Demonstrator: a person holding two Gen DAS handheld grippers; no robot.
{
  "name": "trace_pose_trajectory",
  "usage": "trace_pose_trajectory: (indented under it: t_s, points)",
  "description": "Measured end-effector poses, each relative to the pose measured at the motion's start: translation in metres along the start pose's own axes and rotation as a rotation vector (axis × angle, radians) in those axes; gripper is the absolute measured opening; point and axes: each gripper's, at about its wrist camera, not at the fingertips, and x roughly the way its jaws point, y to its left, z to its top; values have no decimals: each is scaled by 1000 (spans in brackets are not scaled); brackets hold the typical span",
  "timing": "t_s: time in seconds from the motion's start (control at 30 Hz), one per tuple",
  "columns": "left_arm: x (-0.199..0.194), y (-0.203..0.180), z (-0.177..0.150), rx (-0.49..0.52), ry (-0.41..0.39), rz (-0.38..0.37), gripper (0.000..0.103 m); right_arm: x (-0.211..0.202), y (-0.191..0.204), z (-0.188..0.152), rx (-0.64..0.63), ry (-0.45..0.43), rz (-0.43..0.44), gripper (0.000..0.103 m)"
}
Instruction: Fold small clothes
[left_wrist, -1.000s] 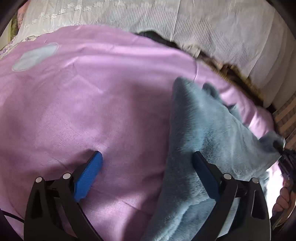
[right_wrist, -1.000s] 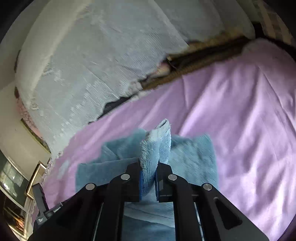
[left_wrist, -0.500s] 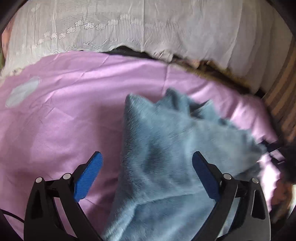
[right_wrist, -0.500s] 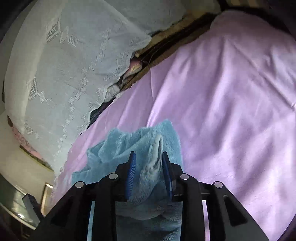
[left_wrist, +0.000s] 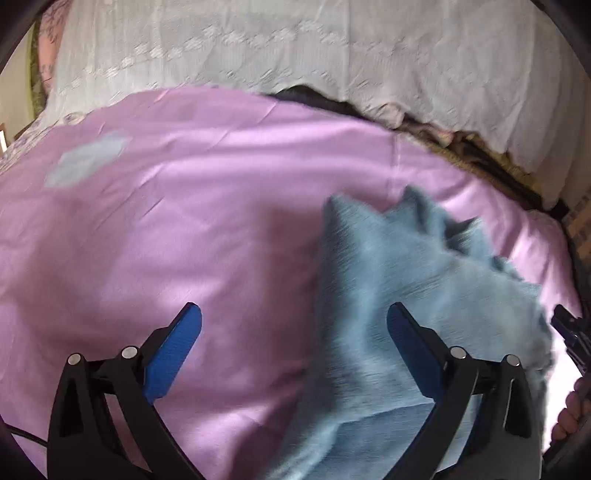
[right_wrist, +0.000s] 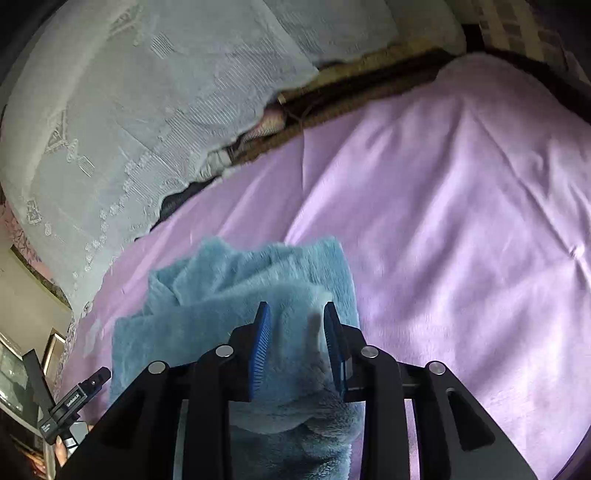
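Observation:
A fluffy blue garment (left_wrist: 417, 295) lies bunched on the purple bed sheet (left_wrist: 184, 229). My left gripper (left_wrist: 293, 325) is wide open above the sheet; its right finger (left_wrist: 413, 347) rests over the garment's left part. In the right wrist view the same garment (right_wrist: 236, 295) lies in a heap. My right gripper (right_wrist: 297, 328) is open, its blue pads standing either side of a raised fold without pinching it. The right gripper (left_wrist: 570, 332) also shows at the left wrist view's right edge, with the person's fingers below it.
A white lace cover (left_wrist: 295, 55) lies over pillows at the bed's far side, with a dark gap (right_wrist: 332, 107) between it and the sheet. A pale patch (left_wrist: 88, 158) marks the sheet at the left. The left gripper (right_wrist: 74, 402) shows at lower left of the right wrist view.
My right gripper has opened from its grip on the garment's fold. The garment has dropped into a heap on the sheet. My left gripper stayed open and swung relative to the garment.

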Motion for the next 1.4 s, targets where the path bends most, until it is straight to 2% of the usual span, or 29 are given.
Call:
trace_pose_trajectory:
  t_s: [0.07,0.17,0.23,0.27,0.3,0.33,0.37,0.43,0.53,0.6,0.67,0.7,0.77,0.83,0.93,0.97,1.03,1.1,1.17,1.2,1.23,1.33,1.4]
  points:
    - [0,-17,12,15,13,-108,98,8,13,5,-32,26,33,31]
    - [23,-41,24,47,88,-165,98,36,21,11,-51,90,33,31]
    - [49,-50,22,78,140,-150,98,63,14,8,-55,157,4,31]
    - [64,-47,18,87,154,-96,99,68,10,1,-53,159,8,28]
    - [82,-41,12,97,163,-5,99,68,5,-2,-43,145,35,26]
    - [92,-33,7,85,159,-29,99,65,2,0,-22,142,57,26]
    - [90,-26,8,53,143,-64,99,59,3,2,-12,134,66,25]
    - [81,-22,12,43,98,-1,99,43,6,2,-18,78,66,27]
    - [82,-12,13,12,97,-16,99,23,11,-2,-62,56,63,32]
    - [80,-8,14,7,76,16,99,18,12,-10,-92,69,50,33]
    - [81,-2,16,-7,69,30,99,26,8,-20,-134,118,-8,34]
    - [82,2,16,-22,73,24,99,32,3,-26,-135,139,-12,34]
    - [81,5,15,-32,77,8,99,32,-2,-27,-108,124,10,34]
    - [70,3,11,-20,57,4,99,17,-3,-26,-93,62,17,34]
    - [32,0,-7,43,14,-68,98,-3,0,-34,-115,0,5,39]
    - [15,-2,-16,81,-10,-95,98,-8,2,-37,-123,-7,14,42]
    - [-1,-9,-28,135,-31,-88,98,-3,7,-43,-154,33,-1,49]
    - [8,-17,-35,188,20,-45,98,14,9,-48,-183,100,-75,57]
    - [37,-15,-39,191,136,11,99,18,6,-48,-169,116,-62,58]
    - [47,-8,-38,149,181,-22,99,15,5,-49,-157,109,-47,58]
    - [41,-2,-35,119,160,-50,99,11,1,-49,-139,91,-32,58]
    - [24,7,-40,85,121,-57,99,-16,-8,-53,-83,13,-9,58]
    - [4,14,-46,76,95,-90,99,-37,-15,-61,-71,-14,-1,58]
